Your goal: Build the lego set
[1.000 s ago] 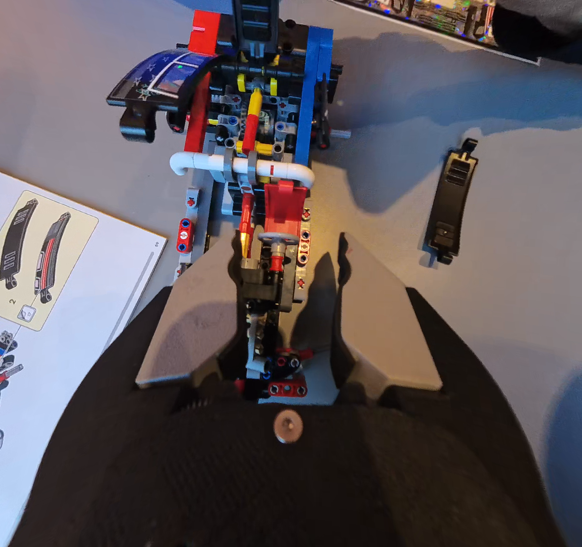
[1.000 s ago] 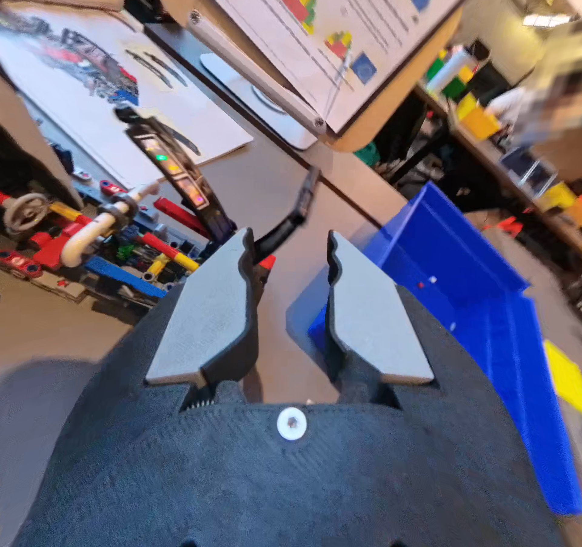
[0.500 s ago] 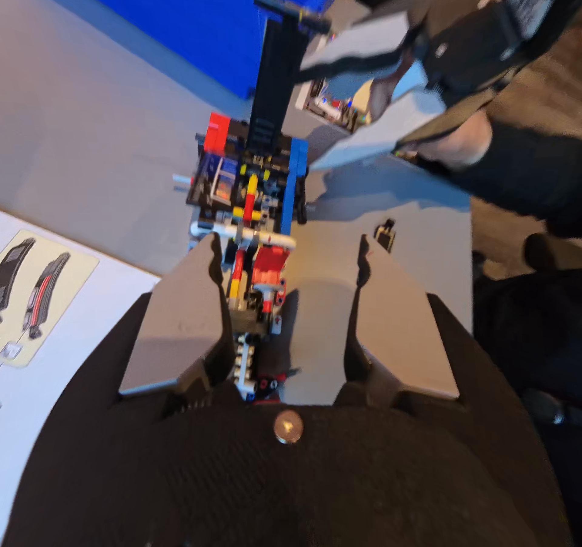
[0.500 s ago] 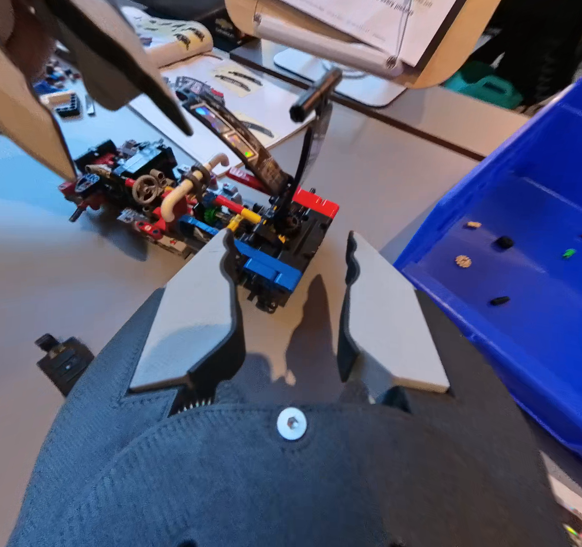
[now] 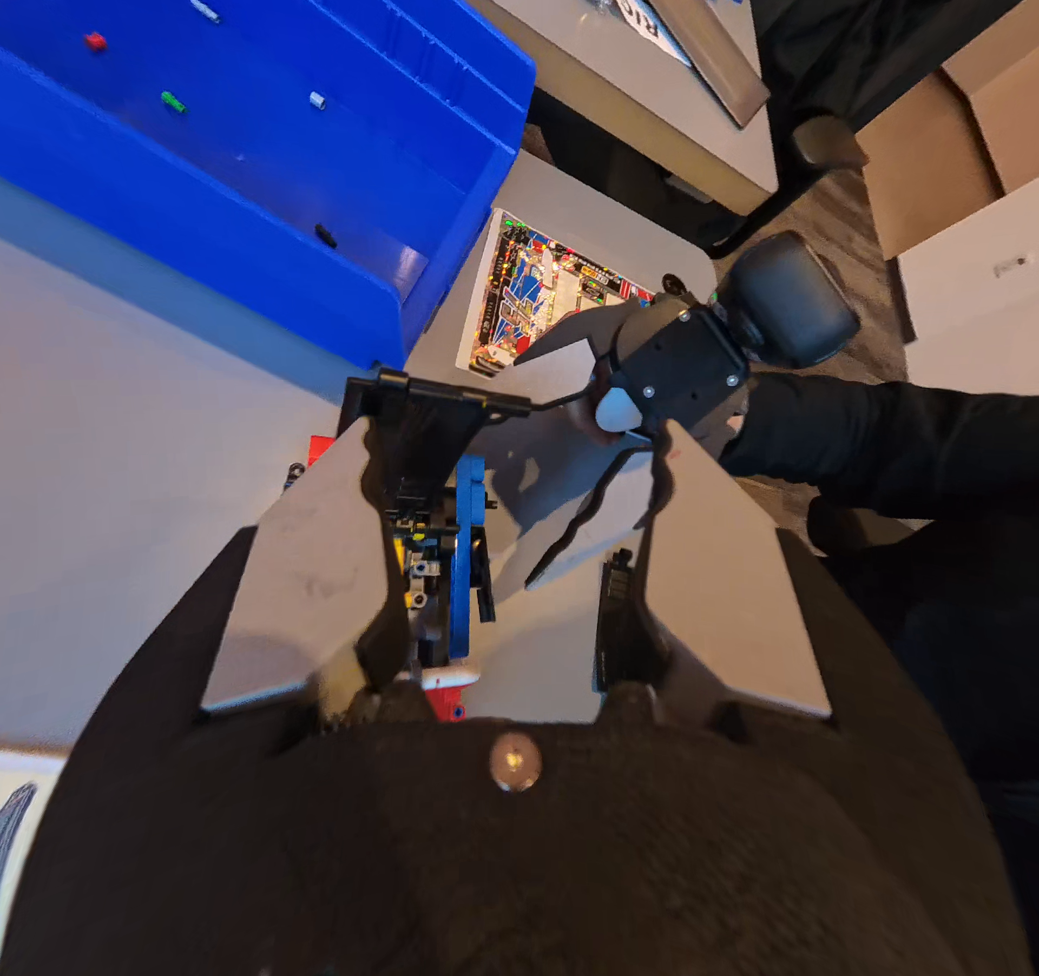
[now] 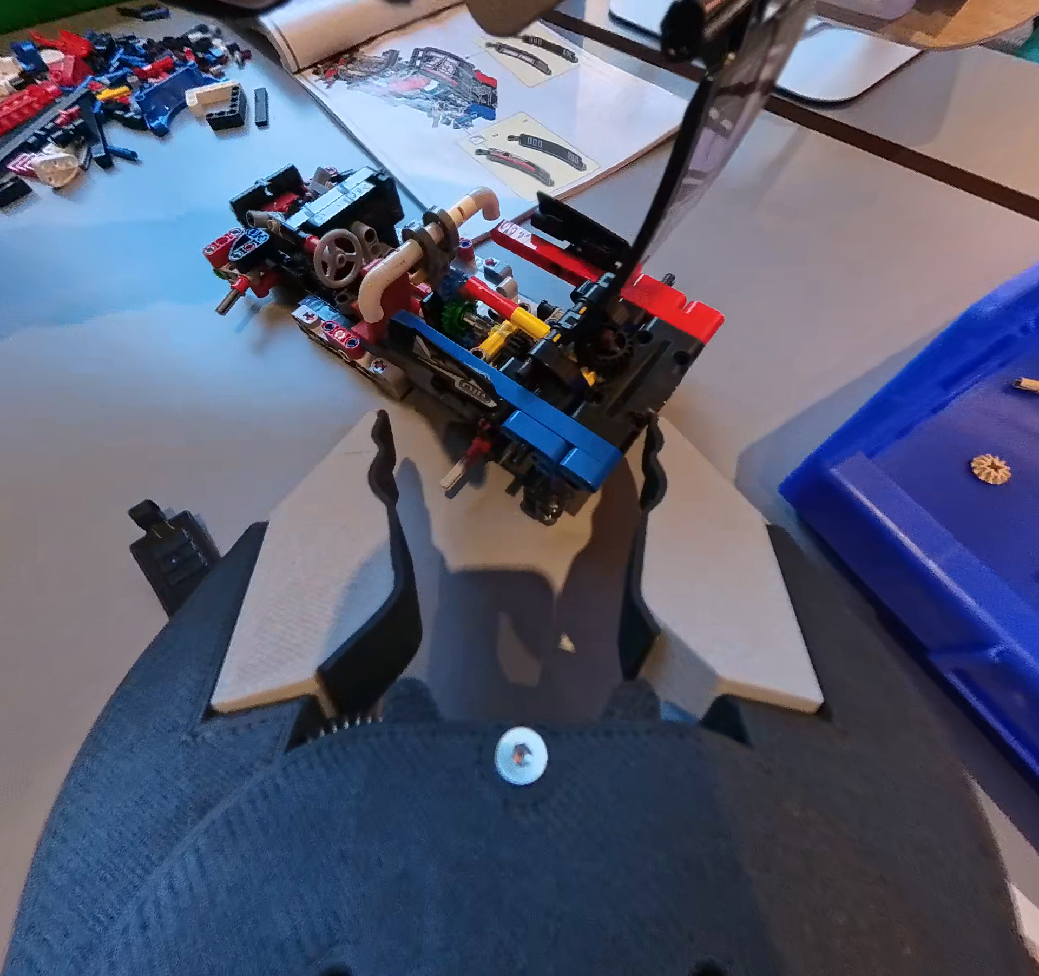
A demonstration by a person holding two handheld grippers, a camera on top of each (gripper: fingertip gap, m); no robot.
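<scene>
We had both grippers, left (image 5: 514, 505) and right (image 6: 514, 465), wide open, holding nothing. Lego chassis (image 6: 466, 325) looked light, pin-fragile; its upright black panel (image 6: 697, 134) flimsy. We'd grip the blue side beam (image 6: 506, 392).

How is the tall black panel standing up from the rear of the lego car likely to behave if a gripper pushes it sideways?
The tall black panel looks thin, so it may flex. It joins the lego car only at its base, so it could swing or pop off.

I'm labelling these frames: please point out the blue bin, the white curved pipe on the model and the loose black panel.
blue bin (image 5: 253, 252): left wrist view, front wall.
white curved pipe (image 6: 388, 274): right wrist view, lower bend.
loose black panel (image 6: 168, 550): right wrist view, top face.
</scene>
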